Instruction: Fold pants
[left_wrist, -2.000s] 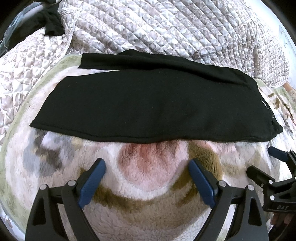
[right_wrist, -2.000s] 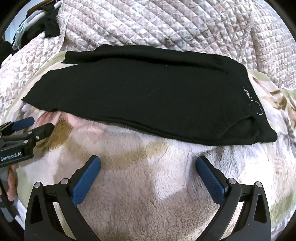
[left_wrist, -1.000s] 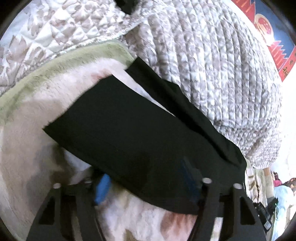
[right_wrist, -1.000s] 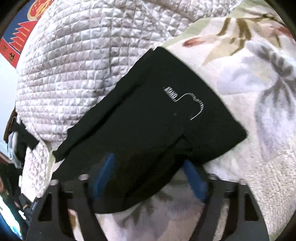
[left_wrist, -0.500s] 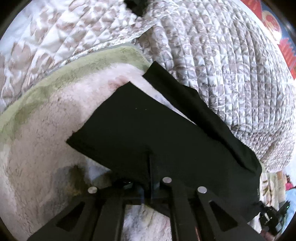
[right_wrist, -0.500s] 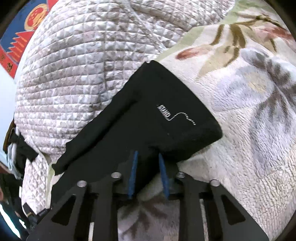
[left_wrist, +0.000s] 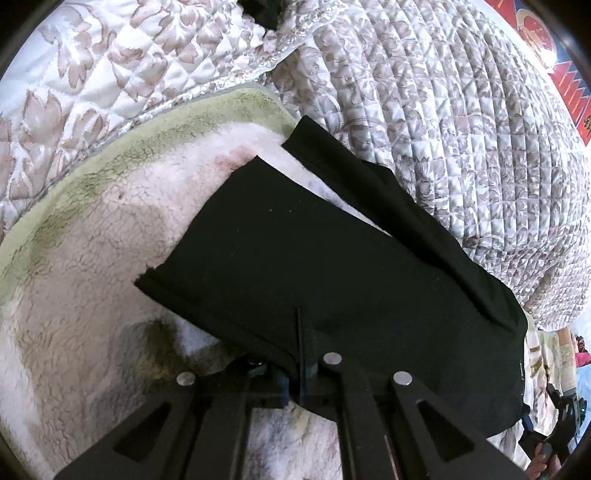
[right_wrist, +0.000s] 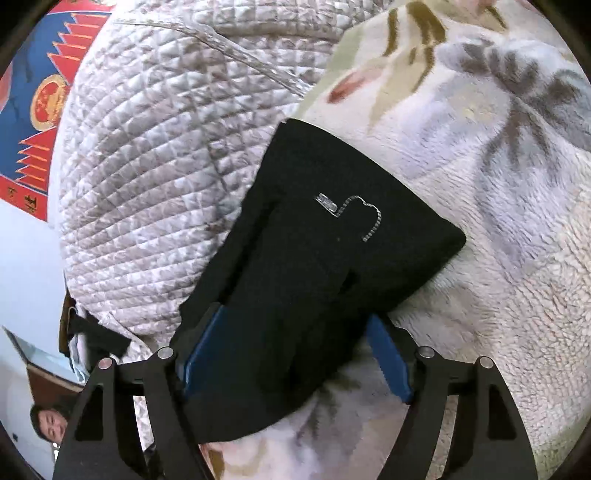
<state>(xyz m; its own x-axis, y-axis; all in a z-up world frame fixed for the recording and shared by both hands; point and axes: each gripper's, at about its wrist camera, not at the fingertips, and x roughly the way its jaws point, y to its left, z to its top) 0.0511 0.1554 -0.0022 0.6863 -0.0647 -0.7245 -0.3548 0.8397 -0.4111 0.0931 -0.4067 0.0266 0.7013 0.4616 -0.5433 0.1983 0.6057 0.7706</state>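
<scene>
- Left wrist view is showing the left gripper (left_wrist: 300, 363) clenched tight on the near edge of the black pants (left_wrist: 332, 280), its two dark fingers pressed together with a fold of cloth pinched between them.
- Those pants are lying folded lengthwise on a fluffy blanket (left_wrist: 92, 295) with a pale green border, running from the upper middle of this view down to the lower right.
- One narrower strip of the black cloth is sticking out past the far long edge, with a sliver of blanket showing between it and the main panel.
- Beyond the pants, a quilted bedspread (left_wrist: 461, 129) in grey-brown and white is bulging up, touching the far edge of the cloth.
- Right wrist view is showing the right gripper (right_wrist: 295, 354) with its jaws standing wide apart, having just been opening; the waist end of the pants (right_wrist: 332, 258) is lying between the blue pads (right_wrist: 389, 363), which are not pressing on it.
- A small white stitched logo (right_wrist: 351, 212) is sitting on the cloth near that end.
- The blanket here (right_wrist: 498, 221) is carrying a grey and tan flower print, and the quilted bedspread (right_wrist: 155, 166) is rising on the left.
- A red and blue poster (right_wrist: 33, 110) is hanging on the wall at the far left, and part of a person (right_wrist: 48, 424) is peeking in at the lower left corner.
</scene>
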